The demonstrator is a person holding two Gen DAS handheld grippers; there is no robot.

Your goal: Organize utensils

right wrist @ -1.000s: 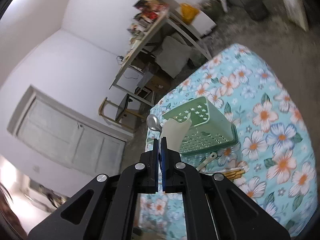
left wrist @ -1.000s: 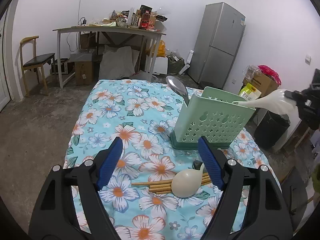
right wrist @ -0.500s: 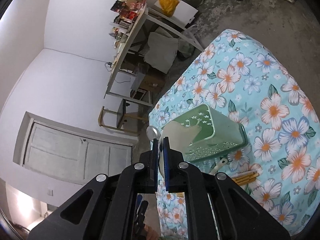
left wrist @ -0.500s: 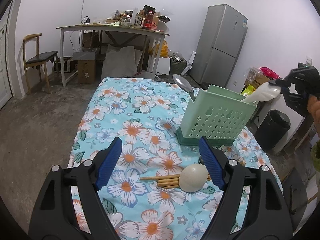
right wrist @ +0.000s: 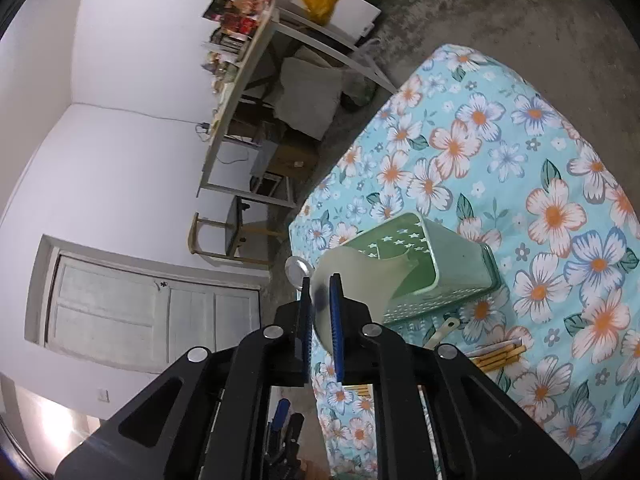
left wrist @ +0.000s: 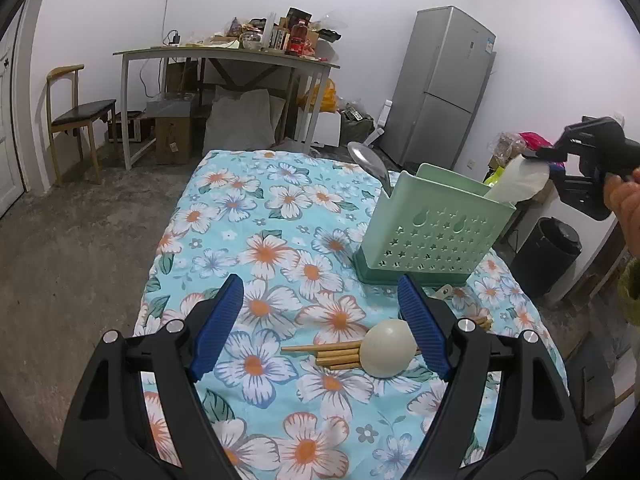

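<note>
A green perforated utensil holder (left wrist: 434, 228) stands on the floral tablecloth (left wrist: 280, 240) and also shows in the right wrist view (right wrist: 424, 264). A metal spoon (left wrist: 366, 160) stands in it. A white rice paddle (left wrist: 516, 182) leans into the holder's right side, its handle inside. My right gripper (right wrist: 320, 292) has its jaws slightly apart around the paddle's blade (right wrist: 360, 280); it is seen at the right edge of the left wrist view (left wrist: 560, 152). My left gripper (left wrist: 320, 320) is open and empty above a cream ladle (left wrist: 388, 348) lying on wooden chopsticks (left wrist: 324, 354).
A white utensil handle (right wrist: 444, 330) lies by the holder's base. Behind the table are a cluttered desk (left wrist: 224, 56), a chair (left wrist: 76, 112), a grey fridge (left wrist: 444, 88) and a black bin (left wrist: 544, 252).
The right gripper carried the paddle over the holder and tipped its handle down into it. Its jaws have parted slightly around the blade. The left gripper rose and drew back a little.
</note>
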